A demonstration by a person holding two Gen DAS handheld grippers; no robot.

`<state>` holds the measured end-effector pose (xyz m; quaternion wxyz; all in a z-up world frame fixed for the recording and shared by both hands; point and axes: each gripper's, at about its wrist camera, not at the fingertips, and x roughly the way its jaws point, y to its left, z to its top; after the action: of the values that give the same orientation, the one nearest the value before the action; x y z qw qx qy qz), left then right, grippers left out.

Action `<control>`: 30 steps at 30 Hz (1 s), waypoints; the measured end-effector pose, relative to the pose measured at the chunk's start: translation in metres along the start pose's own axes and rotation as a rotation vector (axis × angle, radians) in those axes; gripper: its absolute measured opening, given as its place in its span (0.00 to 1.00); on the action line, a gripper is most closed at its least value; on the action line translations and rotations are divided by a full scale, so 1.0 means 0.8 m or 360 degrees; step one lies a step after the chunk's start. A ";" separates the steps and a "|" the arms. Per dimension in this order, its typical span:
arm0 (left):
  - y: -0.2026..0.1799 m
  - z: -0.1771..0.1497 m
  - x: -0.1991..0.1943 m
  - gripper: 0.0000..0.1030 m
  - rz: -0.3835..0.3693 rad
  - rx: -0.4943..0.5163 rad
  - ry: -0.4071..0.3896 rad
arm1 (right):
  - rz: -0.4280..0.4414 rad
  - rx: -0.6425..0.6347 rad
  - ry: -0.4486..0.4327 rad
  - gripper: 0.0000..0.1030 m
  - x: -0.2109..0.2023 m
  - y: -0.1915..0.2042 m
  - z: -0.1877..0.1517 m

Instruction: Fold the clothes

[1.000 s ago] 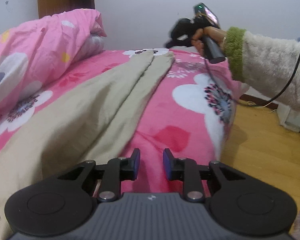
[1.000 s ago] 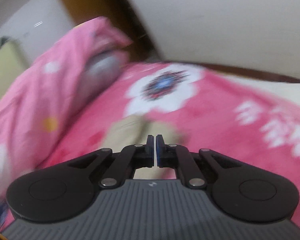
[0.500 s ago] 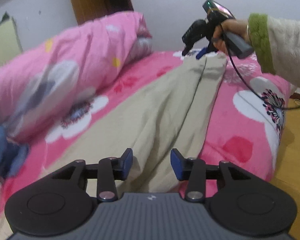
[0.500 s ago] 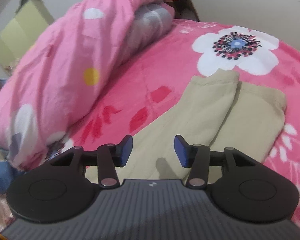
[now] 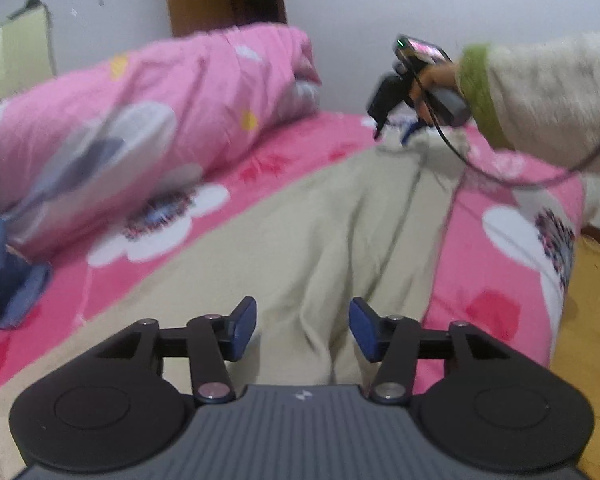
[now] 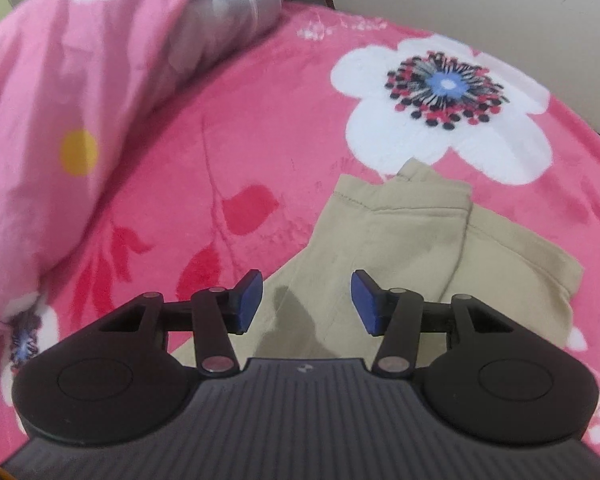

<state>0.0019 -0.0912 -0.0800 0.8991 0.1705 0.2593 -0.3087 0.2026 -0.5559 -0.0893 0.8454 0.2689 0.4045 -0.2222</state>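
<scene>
Beige trousers (image 6: pixel 400 248) matt woven cloth; pink blanket (image 6: pixel 260 128) plush fleece; floor (image 5: pixel 596 320) wood.

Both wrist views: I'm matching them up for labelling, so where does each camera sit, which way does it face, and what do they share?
Left wrist: on the left gripper, jaws open, looking along the beige trousers on the pink bedspread toward the far wall; the right gripper, its hand and fuzzy sleeve show.
Right wrist: on the right gripper, jaws open, looking down at the trousers' leg cuffs; no hand shows.
Shared: the trousers, the bedspread and the rolled pink quilt.
</scene>
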 end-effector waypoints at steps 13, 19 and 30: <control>-0.014 -0.023 -0.014 0.05 -0.0202 0.0089 -0.0102 | -0.0050 0.0038 -0.0017 0.46 0.009 -0.007 0.008; -0.026 -0.033 -0.028 0.04 -0.0286 0.0198 -0.0181 | -0.0046 0.0091 -0.0058 0.32 0.004 -0.031 0.005; -0.034 -0.040 -0.022 0.04 -0.0295 0.0263 -0.0158 | -0.0005 -0.0004 -0.0048 0.34 0.010 -0.015 0.012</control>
<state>-0.0391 -0.0888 -0.1000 0.8613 0.2039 0.2027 -0.4189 0.2058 -0.5723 -0.0939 0.8513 0.2639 0.3925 -0.2270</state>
